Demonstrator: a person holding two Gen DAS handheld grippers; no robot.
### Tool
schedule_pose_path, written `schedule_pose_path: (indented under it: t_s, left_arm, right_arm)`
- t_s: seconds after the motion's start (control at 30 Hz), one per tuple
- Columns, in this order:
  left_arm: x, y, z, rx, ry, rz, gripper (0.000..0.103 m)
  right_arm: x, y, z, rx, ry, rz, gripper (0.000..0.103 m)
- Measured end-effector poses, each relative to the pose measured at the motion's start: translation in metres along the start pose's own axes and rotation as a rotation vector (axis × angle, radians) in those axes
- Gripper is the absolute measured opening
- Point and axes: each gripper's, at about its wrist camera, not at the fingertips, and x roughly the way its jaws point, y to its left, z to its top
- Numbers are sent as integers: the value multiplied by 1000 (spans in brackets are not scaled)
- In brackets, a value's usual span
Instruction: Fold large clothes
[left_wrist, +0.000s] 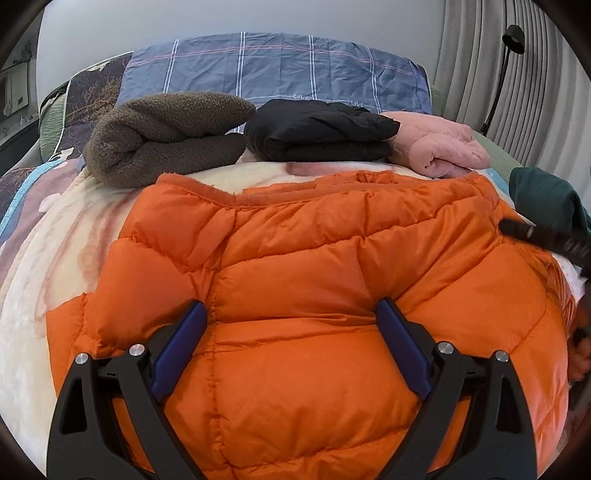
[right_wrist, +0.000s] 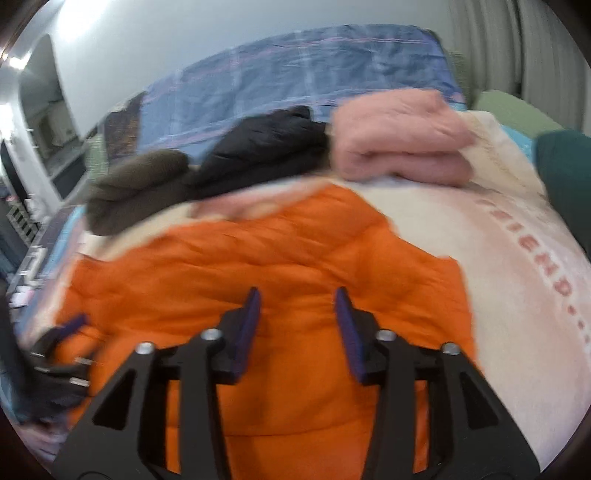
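Jacket (left_wrist: 295, 295): orange puffer, spread flat on cream blanket (left_wrist: 44, 258), centre of bed, nearest both cams.
L gripper (left_wrist: 291, 317): jaws wide apart, nothing clamped; pads over jacket, one puffy panel between.
R gripper (right_wrist: 297, 299): jaws part-open, gap w/ nothing pinched; above jacket's rt half. View blurred.
Folded pile: brown fleece (left_wrist: 166, 140), black jacket (left_wrist: 321, 129), pink jacket (left_wrist: 439, 147) in row behind, touching side by side.
Pillow (left_wrist: 273, 66): blue check, at back.
Far rt: dark green cloth (left_wrist: 546, 195).
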Motion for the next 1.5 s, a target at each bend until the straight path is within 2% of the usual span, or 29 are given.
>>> schedule_pose_path:
  t_s: [0.1, 0.2, 0.3, 0.33, 0.43, 0.5, 0.63, 0.73, 0.83, 0.9, 0.97, 1.03, 1.1, 1.17, 1.3, 1.37, 1.43, 1.5]
  left_arm:
    - [-1, 1, 0, -5, -6, -4, 94]
    - [-4, 3, -1, -16, -19, -10, 94]
    - [-7, 6, -2, -35, -33, -20, 94]
    - [-8, 10, -2, -52, -41, -32, 94]
    - [-8, 16, 0, -87, -45, -66, 94]
    - [-5, 16, 0, -90, -35, -66, 94]
    - [-4, 14, -2, -85, -31, -62, 94]
    - [-3, 15, -2, -82, -31, -65, 94]
    - [-3, 17, -2, -90, -35, -70, 94]
    - [-4, 17, -3, -95, -37, -71, 94]
    - [-4, 17, -3, -95, -38, -70, 94]
    - [-4, 16, -3, -94, -39, -71, 94]
    - [-4, 14, -4, -85, -40, -78, 95]
    - [-3, 12, -4, -76, -34, -59, 95]
    - [-4, 14, -4, -84, -34, -65, 96]
    - [-4, 15, -5, -86, -36, -61, 96]
    - [-4, 15, -4, -87, -34, -61, 96]
    - [-3, 14, -4, -82, -33, -63, 97]
  right_arm:
    - [-5, 45, 19, -84, 10, 77, 38]
    - [10, 75, 26, -125, 57, 93, 46]
    - [67, 88, 15, -164, 195, 28, 51]
    - [83, 85, 11, -162, 214, 20, 52]
    - [102, 78, 6, -142, 205, 26, 52]
    - [105, 83, 1, -177, 183, -3, 52]
    - [103, 82, -2, -185, 158, -8, 53]
    - [89, 78, -1, -158, 149, 1, 53]
    - [48, 73, -5, -90, 102, 24, 53]
    - [9, 73, -20, -78, 62, 61, 53]
    - [-10, 76, -40, -82, 67, 83, 53]
    - [-6, 80, -70, -135, 117, 51, 54]
    - [4, 85, -95, -240, 64, -8, 54]
    - [9, 87, -93, -240, 74, -22, 55]
    - [-5, 83, -86, -191, 101, 1, 53]
    - [-33, 81, -91, -163, 81, 48, 54]
    - [-54, 84, -106, -202, 56, 91, 54]
    - [-53, 85, -129, -258, 68, 56, 55]
